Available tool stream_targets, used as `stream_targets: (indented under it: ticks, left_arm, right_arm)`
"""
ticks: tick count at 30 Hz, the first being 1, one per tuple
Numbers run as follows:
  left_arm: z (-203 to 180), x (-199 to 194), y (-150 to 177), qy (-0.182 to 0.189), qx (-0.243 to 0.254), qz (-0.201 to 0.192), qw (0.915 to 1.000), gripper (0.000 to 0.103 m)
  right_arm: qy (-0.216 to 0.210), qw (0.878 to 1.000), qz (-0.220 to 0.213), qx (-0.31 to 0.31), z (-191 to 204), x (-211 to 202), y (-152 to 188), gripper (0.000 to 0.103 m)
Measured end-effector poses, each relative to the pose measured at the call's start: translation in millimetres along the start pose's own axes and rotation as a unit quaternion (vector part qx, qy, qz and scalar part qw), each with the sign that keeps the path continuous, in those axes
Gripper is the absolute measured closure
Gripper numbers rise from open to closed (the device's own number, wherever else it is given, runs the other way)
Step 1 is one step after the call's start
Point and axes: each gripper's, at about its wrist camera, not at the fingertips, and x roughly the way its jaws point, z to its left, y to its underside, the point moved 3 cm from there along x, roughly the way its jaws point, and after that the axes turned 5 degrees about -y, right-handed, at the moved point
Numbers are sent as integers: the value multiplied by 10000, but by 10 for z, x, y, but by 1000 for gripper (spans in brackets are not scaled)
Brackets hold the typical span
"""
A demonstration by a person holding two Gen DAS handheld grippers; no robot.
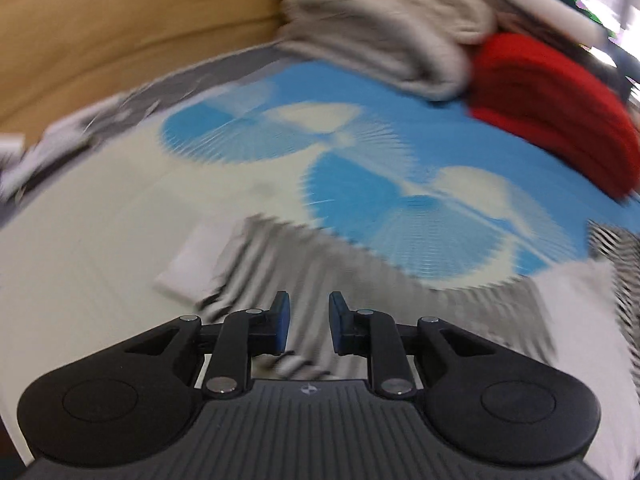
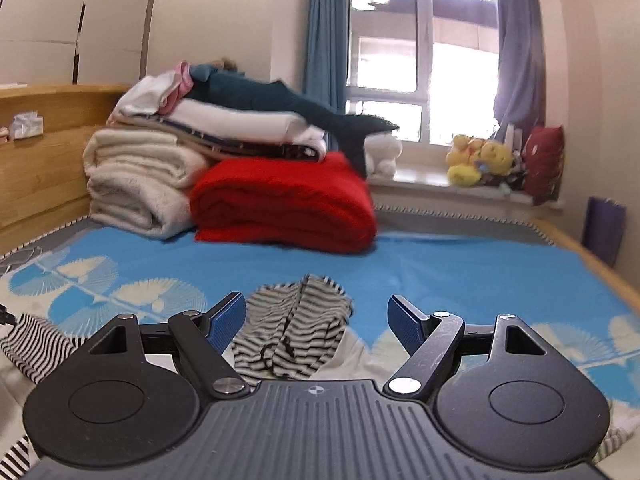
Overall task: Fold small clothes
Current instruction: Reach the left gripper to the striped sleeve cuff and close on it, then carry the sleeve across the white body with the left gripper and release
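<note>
Hovering over striped garment [image 2: 288, 332] on bedspread [image 2: 460, 268]; left gripper [image 1: 309, 322] jaws narrowly apart, empty, view blurred; right gripper [image 2: 316, 322] jaws wide, empty. Risk: pinching bedspread with cloth, or catching one layer only, skewing fold.

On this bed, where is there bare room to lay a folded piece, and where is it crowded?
Free: the blue bedspread between the red folded blanket and the striped black-and-white garment, running right to the wooden bed edge. Crowded: the far left corner, with the cream folded blanket and stacked bedding, and the near left, where more striped cloth lies.
</note>
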Motion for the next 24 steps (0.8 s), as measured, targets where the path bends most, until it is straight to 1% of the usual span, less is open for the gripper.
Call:
stream_targets:
  ticks: [1, 2, 3, 4, 5, 6, 7, 9, 10, 11, 12, 13, 14, 15, 16, 17, 18, 19, 20, 21, 22, 23, 24]
  left_arm:
    - [120, 83, 11, -39, -185, 120, 9997, 78]
    - [231, 159, 25, -37, -377, 236, 9990, 78]
    - [316, 198, 85, -37, -523, 350, 9980, 76]
    - [370, 263, 109, -54, -624, 482, 9969, 73]
    - [434, 315, 126, -80, -716, 580, 9957, 69]
    - [484, 358, 146, -97, -809, 634, 9947, 65]
    - [513, 396, 172, -113, -897, 689, 9935, 63]
    - [591, 509, 202, -156, -1121, 888, 9896, 62]
    - [592, 561, 204, -128, -1234, 910, 9881, 62]
    - [613, 575, 191, -90, -1319, 848, 9876, 64]
    - [602, 589, 178, -84, -1331, 810, 9878, 87]
    - [592, 589, 163, -98, -1318, 789, 9881, 101]
    - [579, 560, 139, -189, -1300, 743, 9885, 100]
    - [532, 455, 89, -385, -1246, 526, 9901, 100]
    - [411, 347, 37, -475, -1135, 311, 9919, 100]
    - [236, 152, -43, -387, -963, -13, 9946, 100]
    - [64, -23, -105, -198, -814, -242, 9962, 101]
    - [-154, -224, -160, 83, -644, -464, 9968, 101]
    - [-394, -445, -193, 439, -460, -664, 9958, 101]
    - [-662, -696, -193, 860, -242, -858, 9923, 101]
    - [-913, -933, -159, 1246, -18, -1025, 9869, 101]
    - [-1219, -1214, -76, 1707, 293, -1157, 9781, 101]
    - [-1486, -1445, 29, 2151, 586, -1173, 9677, 101]
  right_arm:
    - [83, 9998, 150, 76, -8, 97, 28, 32]
    - [123, 9994, 285, 174, -19, 174, 63, 41]
    - [139, 9985, 433, 306, -51, 258, 93, 45]
    - [157, 9976, 544, 402, -71, 319, 141, 51]
    - [175, 9967, 639, 469, -91, 374, 170, 54]
    - [180, 9959, 717, 518, -112, 415, 185, 55]
    - [163, 9955, 759, 550, -107, 464, 204, 56]
    - [129, 9952, 808, 544, -101, 512, 230, 56]
    - [119, 9952, 817, 531, -92, 522, 243, 56]
    - [114, 9951, 819, 535, -91, 527, 251, 56]
    - [116, 9950, 827, 551, -82, 535, 259, 56]
    - [128, 9947, 847, 571, -96, 548, 275, 56]
    - [140, 9943, 867, 602, -137, 559, 292, 56]
    - [149, 9941, 870, 628, -147, 557, 298, 55]
    - [165, 9939, 873, 649, -164, 560, 300, 55]
    - [180, 9938, 878, 659, -186, 551, 300, 55]
    - [203, 9935, 893, 672, -196, 557, 300, 55]
    - [228, 9930, 924, 695, -204, 570, 303, 55]
    - [245, 9924, 962, 721, -207, 585, 309, 55]
    - [254, 9918, 1004, 748, -212, 606, 319, 55]
    - [254, 9910, 1056, 784, -215, 626, 338, 55]
    - [255, 9901, 1103, 825, -219, 644, 356, 55]
    - [258, 9893, 1151, 863, -224, 658, 375, 55]
